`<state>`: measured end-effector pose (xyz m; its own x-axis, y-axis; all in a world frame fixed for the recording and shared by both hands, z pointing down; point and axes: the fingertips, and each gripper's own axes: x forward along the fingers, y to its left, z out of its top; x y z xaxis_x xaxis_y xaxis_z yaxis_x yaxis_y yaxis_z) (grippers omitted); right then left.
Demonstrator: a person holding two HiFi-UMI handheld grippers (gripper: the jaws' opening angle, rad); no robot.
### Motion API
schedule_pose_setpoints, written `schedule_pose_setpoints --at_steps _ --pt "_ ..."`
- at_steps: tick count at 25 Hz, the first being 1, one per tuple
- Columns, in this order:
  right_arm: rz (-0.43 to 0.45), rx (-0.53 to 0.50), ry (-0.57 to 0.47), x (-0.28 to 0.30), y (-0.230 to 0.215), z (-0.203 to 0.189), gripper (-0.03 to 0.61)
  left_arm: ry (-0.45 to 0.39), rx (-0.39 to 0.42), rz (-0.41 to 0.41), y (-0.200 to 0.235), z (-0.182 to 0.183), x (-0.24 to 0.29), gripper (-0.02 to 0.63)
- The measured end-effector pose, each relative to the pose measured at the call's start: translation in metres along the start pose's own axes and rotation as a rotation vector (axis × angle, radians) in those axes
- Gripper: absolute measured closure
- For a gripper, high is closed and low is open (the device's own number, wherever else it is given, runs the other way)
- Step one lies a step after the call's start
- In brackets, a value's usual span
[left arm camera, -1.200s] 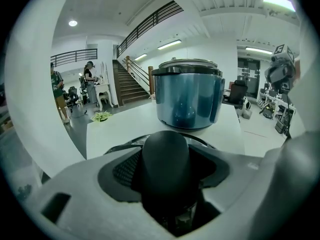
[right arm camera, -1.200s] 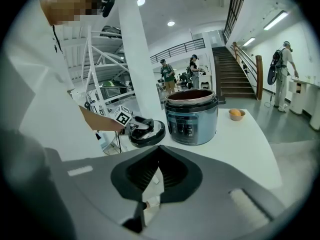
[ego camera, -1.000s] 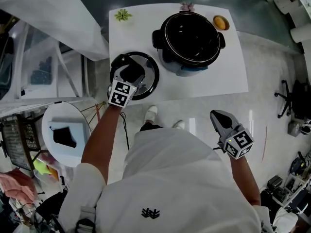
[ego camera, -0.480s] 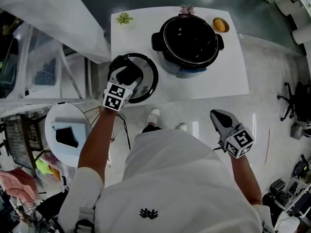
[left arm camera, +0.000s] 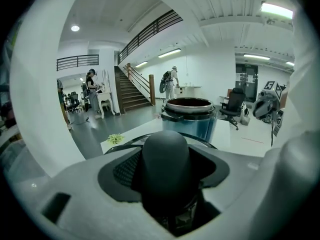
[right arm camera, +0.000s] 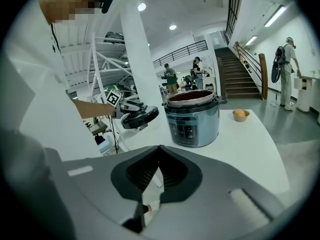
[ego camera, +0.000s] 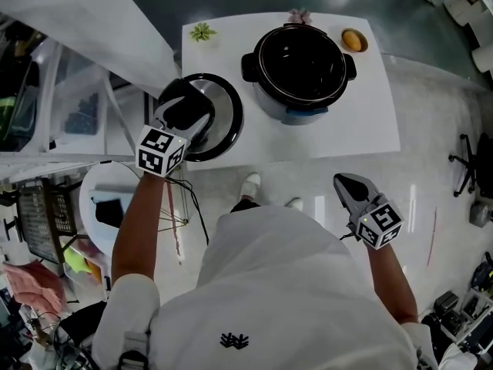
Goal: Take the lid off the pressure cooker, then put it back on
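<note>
The open pressure cooker pot point(ego camera: 302, 62) stands at the back of the white table point(ego camera: 362, 122), its blue body point(right arm camera: 192, 118) facing me. My left gripper point(ego camera: 187, 108) is shut on the black knob point(left arm camera: 166, 159) of the round lid point(ego camera: 221, 119), and the lid hangs in the air over the table's left front corner, left of the pot. In the right gripper view the lid point(right arm camera: 140, 116) clearly floats above the tabletop. My right gripper point(ego camera: 348, 187) is held low off the table's front edge, shut with nothing in it point(right arm camera: 159, 149).
A small bowl with an orange point(ego camera: 352, 39) sits at the table's back right. A green plant sprig point(ego camera: 202, 31) lies at the back left and a pink thing point(ego camera: 299, 14) behind the pot. A round white stool point(ego camera: 108, 210) and a metal rack stand to the left.
My left gripper has lifted the lid off the tabletop and carried it up and slightly left. The right gripper has stayed put.
</note>
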<state>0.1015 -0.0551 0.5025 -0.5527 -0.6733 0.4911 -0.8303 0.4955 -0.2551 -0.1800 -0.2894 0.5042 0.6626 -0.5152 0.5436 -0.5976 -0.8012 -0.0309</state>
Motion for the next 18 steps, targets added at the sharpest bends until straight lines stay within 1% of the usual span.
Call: schedule_pose_setpoints --at_steps 9,18 --pt "0.018 0.011 -0.025 -0.004 -0.007 -0.002 0.566 -0.043 0.024 -0.028 0.004 0.066 -0.029 0.327" --pt "0.016 0.030 -0.040 -0.009 -0.018 -0.008 0.566 -0.048 0.054 -0.081 -0.002 0.111 -0.027 0.327"
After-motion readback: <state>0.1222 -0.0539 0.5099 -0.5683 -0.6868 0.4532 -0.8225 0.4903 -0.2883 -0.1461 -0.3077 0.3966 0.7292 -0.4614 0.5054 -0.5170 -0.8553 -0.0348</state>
